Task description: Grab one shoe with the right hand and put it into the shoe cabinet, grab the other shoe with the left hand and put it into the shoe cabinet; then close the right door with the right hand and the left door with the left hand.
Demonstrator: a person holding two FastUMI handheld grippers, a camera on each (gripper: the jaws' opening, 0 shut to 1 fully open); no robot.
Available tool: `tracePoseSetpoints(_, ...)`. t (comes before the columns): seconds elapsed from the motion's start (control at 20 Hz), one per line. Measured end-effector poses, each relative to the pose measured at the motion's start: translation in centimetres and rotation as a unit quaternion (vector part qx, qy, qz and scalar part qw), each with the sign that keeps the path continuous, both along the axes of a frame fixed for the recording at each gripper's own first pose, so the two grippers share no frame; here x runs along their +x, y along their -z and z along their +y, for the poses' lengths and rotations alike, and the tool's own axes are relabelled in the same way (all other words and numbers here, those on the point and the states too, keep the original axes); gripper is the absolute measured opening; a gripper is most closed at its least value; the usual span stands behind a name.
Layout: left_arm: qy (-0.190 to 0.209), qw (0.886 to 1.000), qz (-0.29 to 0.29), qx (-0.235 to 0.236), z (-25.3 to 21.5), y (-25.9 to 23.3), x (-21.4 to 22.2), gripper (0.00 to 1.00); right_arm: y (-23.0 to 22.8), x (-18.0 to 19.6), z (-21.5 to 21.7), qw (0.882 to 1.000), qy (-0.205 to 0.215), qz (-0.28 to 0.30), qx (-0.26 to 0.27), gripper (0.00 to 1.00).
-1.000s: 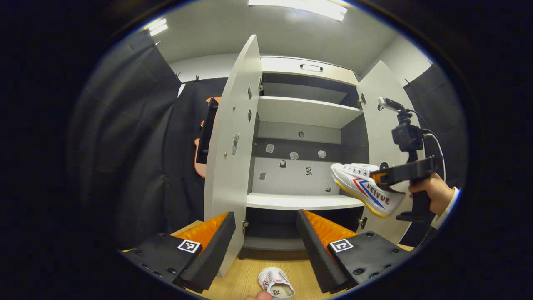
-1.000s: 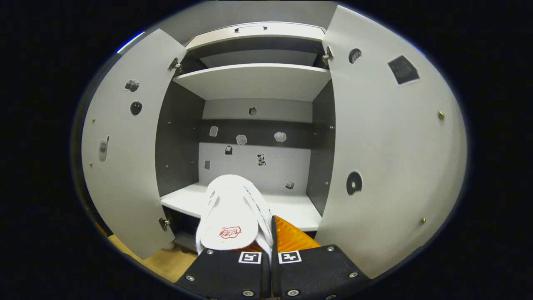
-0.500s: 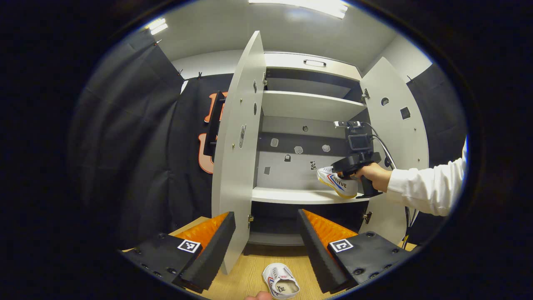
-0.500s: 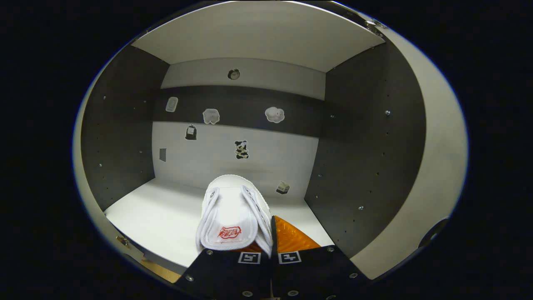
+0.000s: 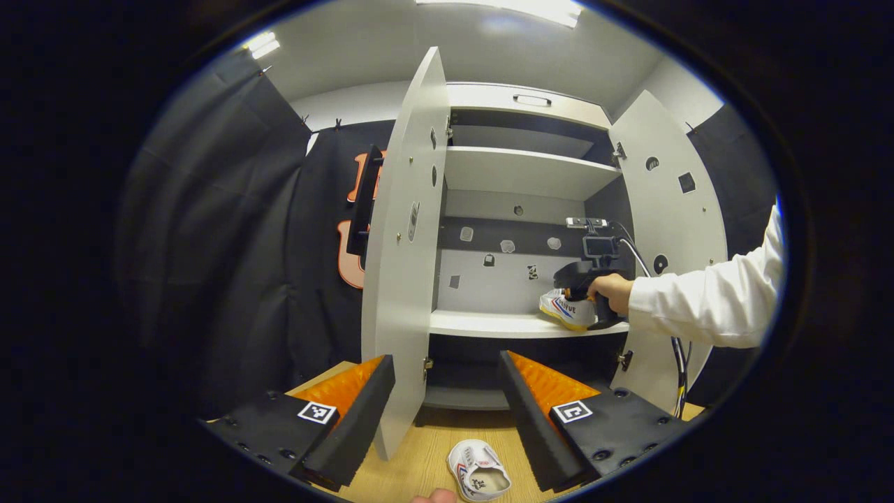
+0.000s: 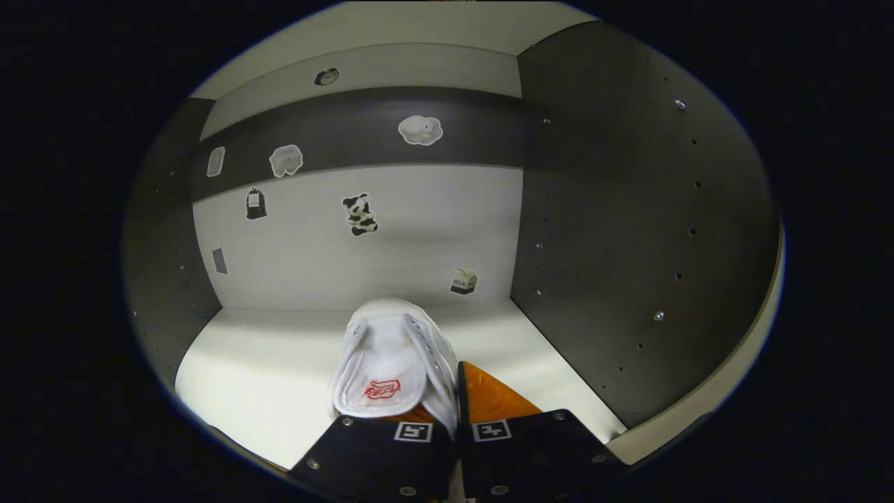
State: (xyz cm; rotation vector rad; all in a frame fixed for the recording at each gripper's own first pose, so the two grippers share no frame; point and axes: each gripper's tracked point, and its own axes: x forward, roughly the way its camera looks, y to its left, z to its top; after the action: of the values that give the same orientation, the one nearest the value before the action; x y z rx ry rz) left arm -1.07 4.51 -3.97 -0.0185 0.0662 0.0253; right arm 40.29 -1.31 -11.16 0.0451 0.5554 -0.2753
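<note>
A staged recording booth, not a home: black cloth walls [image 5: 230, 230] hang at nine o'clock, ceiling strip lights [image 5: 517, 8] glow at twelve, and a white shoe cabinet [image 5: 524, 175] with small picture stickers [image 6: 360, 214] stands on wood flooring [image 5: 426, 461].

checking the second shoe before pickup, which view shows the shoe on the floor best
The left gripper view: the shoe on the floor lies on the wooden floor between the open left gripper fingers. The right gripper view looks into the cabinet, at the shoe that gripper holds.

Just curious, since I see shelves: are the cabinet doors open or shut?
Open: the left door and right door swing outward, baring the shelf.
</note>
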Motion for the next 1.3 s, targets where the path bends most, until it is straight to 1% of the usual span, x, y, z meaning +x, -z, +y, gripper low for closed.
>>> tracePoseSetpoints(0.1, 0.001, 1.000, 0.000, 0.000, -0.1, 0.1, 0.2, 0.96, 0.4, 0.0, 0.5, 1.000, -0.009, 0.006, 0.012, 0.11)
tracePoseSetpoints(0.15, 0.002, 1.000, 0.000, -0.001, -0.1, 0.2, 0.2, 0.96, 0.5, -0.1, 0.7, 1.000, -0.014, 0.009, 0.016, 0.17)
tracePoseSetpoints(0.2, 0.002, 1.000, 0.001, -0.002, -0.2, 0.3, 0.3, 0.96, 0.4, -0.3, 0.6, 1.000, -0.017, 0.009, 0.013, 0.22)
tracePoseSetpoints(0.25, 0.003, 1.000, 0.002, -0.002, -0.3, 0.4, 0.3, 0.96, 0.2, -0.3, 0.7, 1.000, -0.022, 0.007, 0.009, 0.30)
tracePoseSetpoints(0.3, 0.003, 1.000, 0.003, -0.003, -0.3, 0.5, 0.5, 0.96, -0.2, -0.6, 0.7, 1.000, -0.026, 0.003, 0.003, 0.27)
tracePoseSetpoints(0.35, 0.004, 1.000, 0.003, -0.004, -0.5, 0.5, 0.6, 0.96, -0.5, -0.9, 0.7, 1.000, -0.031, 0.002, 0.000, 0.35)
tracePoseSetpoints(0.4, 0.006, 1.000, 0.002, -0.004, -0.6, 0.5, 0.7, 0.96, -0.9, -1.4, 0.8, 0.999, -0.039, 0.000, -0.003, 0.39)
tracePoseSetpoints(0.45, 0.007, 1.000, 0.000, -0.005, -0.7, 0.5, 0.8, 0.96, -1.5, -1.9, 0.7, 0.999, -0.045, -0.005, -0.009, 0.49)
tracePoseSetpoints(0.5, 0.009, 1.000, -0.001, -0.006, -0.8, 0.4, 0.8, 0.96, -2.0, -2.5, 0.6, 0.998, -0.053, -0.009, -0.013, 0.52)
tracePoseSetpoints(0.55, 0.011, 1.000, -0.002, -0.006, -0.9, 0.5, 0.9, 0.96, -3.0, -3.1, 0.5, 0.998, -0.058, -0.019, -0.015, 0.59)
tracePoseSetpoints(0.6, 0.012, 1.000, -0.003, -0.007, -1.0, 0.5, 1.1, 0.96, -4.0, -3.7, 0.4, 0.998, -0.060, -0.031, -0.011, 0.63)
tracePoseSetpoints(0.65, 0.014, 1.000, -0.002, -0.007, -1.1, 0.5, 1.2, 0.96, -5.2, -4.4, 0.6, 0.997, -0.066, -0.046, -0.003, 0.73)
tracePoseSetpoints(0.7, 0.016, 1.000, -0.003, -0.007, -1.3, 0.6, 1.3, 0.96, -6.6, -5.2, 0.9, 0.995, -0.072, -0.064, 0.005, 0.77)
tracePoseSetpoints(0.75, 0.019, 1.000, -0.003, -0.007, -1.5, 0.5, 1.4, 0.96, -8.2, -6.1, 1.1, 0.993, -0.080, -0.082, 0.010, 0.85)
tracePoseSetpoints(0.85, 0.024, 1.000, -0.003, -0.008, -1.8, 0.5, 1.7, 0.96, -10.9, -8.0, 1.7, 0.989, -0.096, -0.114, 0.014, 0.92)
tracePoseSetpoints(0.9, 0.026, 1.000, -0.002, -0.009, -2.0, 0.6, 1.8, 0.94, -12.3, -9.2, 2.1, 0.986, -0.104, -0.130, 0.018, 0.93)
tracePoseSetpoints(1.05, 0.033, 0.999, 0.003, -0.014, -2.7, 0.8, 2.0, 0.94, -15.8, -13.3, 3.0, 0.976, -0.130, -0.173, 0.021, 0.93)
tracePoseSetpoints(1.1, 0.034, 0.999, 0.005, -0.015, -2.9, 0.8, 2.0, 0.96, -16.7, -14.9, 3.1, 0.972, -0.138, -0.188, 0.018, 0.93)
tracePoseSetpoints(1.2, 0.039, 0.999, 0.010, -0.016, -3.4, 1.1, 2.1, 0.96, -17.8, -18.1, 3.2, 0.966, -0.150, -0.211, 0.009, 0.92)
tracePoseSetpoints(1.3, 0.045, 0.999, 0.014, -0.016, -4.0, 1.2, 2.2, 0.96, -17.8, -21.7, 3.1, 0.962, -0.157, -0.225, 0.004, 0.92)
